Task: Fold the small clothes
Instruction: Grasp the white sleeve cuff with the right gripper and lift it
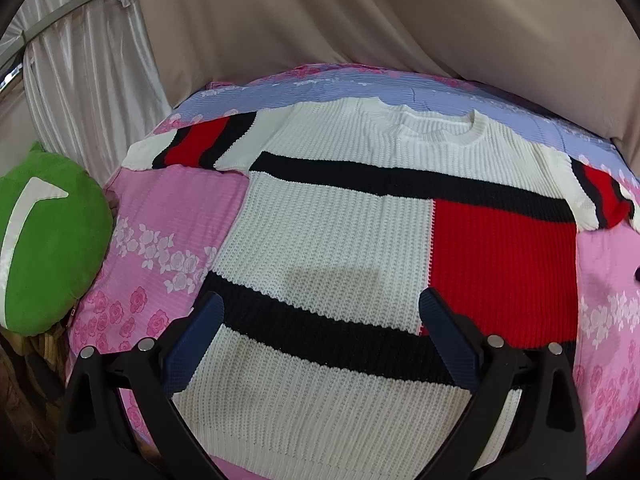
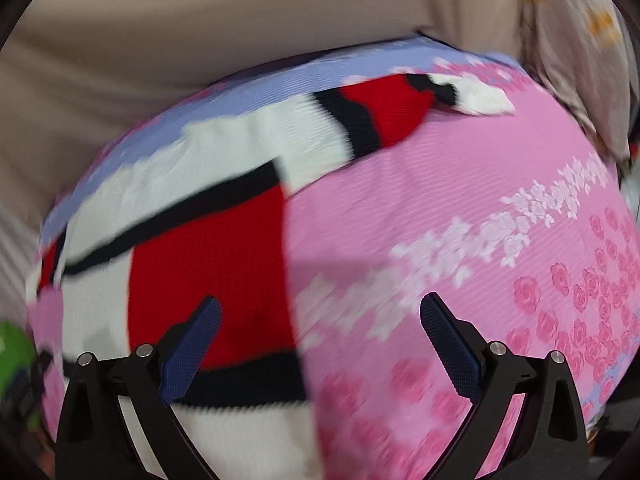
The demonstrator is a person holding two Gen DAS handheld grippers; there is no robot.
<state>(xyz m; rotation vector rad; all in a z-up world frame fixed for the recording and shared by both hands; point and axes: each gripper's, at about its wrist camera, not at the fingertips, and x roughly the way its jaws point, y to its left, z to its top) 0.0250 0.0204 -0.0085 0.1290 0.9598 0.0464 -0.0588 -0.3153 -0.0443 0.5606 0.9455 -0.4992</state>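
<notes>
A white knit sweater [image 1: 332, 220] with black stripes and red blocks lies flat and spread out on a pink floral sheet [image 1: 168, 216], collar at the far side and both sleeves stretched out. My left gripper [image 1: 320, 304] is open and empty, hovering above the sweater's lower body near the hem. In the blurred right wrist view the sweater [image 2: 208, 248] fills the left half, its right sleeve [image 2: 384, 116] reaching toward the far right. My right gripper [image 2: 320, 308] is open and empty above the sweater's right edge and the sheet [image 2: 460, 208].
A green cushion [image 1: 48, 236] sits at the sheet's left edge. Beige fabric [image 1: 360, 20] hangs behind the far side, with white curtains [image 1: 88, 60] at the far left. A pale pillow [image 2: 580, 52] lies at the far right.
</notes>
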